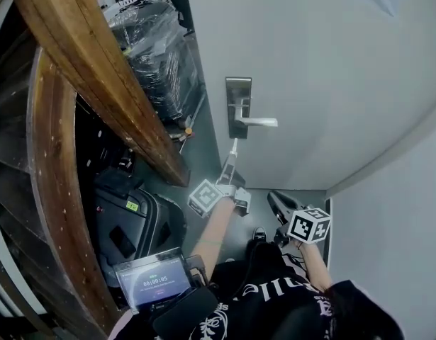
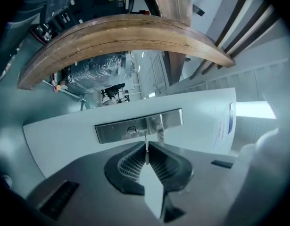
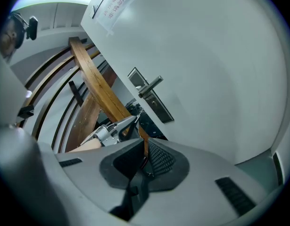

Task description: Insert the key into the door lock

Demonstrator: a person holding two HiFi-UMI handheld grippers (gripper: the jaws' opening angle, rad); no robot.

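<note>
Head view: the left hand-held gripper (image 1: 230,164) points up at the white door (image 1: 331,83), its jaws pinched on the key (image 1: 234,147). The key's tip stands just below the steel lock plate (image 1: 238,94), which lies at 12 o'clock from it; whether they touch cannot be told here. The lever handle (image 1: 259,122) juts toward 3 o'clock from the plate. The right hand-held gripper (image 1: 278,202) hangs at 4 o'clock from the left one, well clear of the door. A curved wooden rail (image 1: 97,69) crosses the frame at 10 o'clock, a plastic-wrapped stack (image 1: 152,44) sits at 11 o'clock, and a lit tablet (image 1: 152,282) at 7 o'clock.

Left gripper view: the jaws of the left hand-held gripper (image 2: 146,145) stand narrow, closed on the thin key (image 2: 146,138), which stands edge-on. The lock plate (image 2: 116,130) lies straight ahead at 12 o'clock. The keyhole (image 2: 132,129) is at 11 o'clock from the key's tip, near it but apart. The wooden rail (image 2: 121,34) arches above.

Right gripper view: the jaws of the right hand-held gripper (image 3: 144,141) are nearly together with nothing gripped. At 11 o'clock from them is the left hand-held gripper (image 3: 117,126), pointing at the lock plate (image 3: 156,102). The lever handle (image 3: 152,85) is on the door (image 3: 215,69). A paper notice (image 3: 114,1) hangs at 11 o'clock.
</note>
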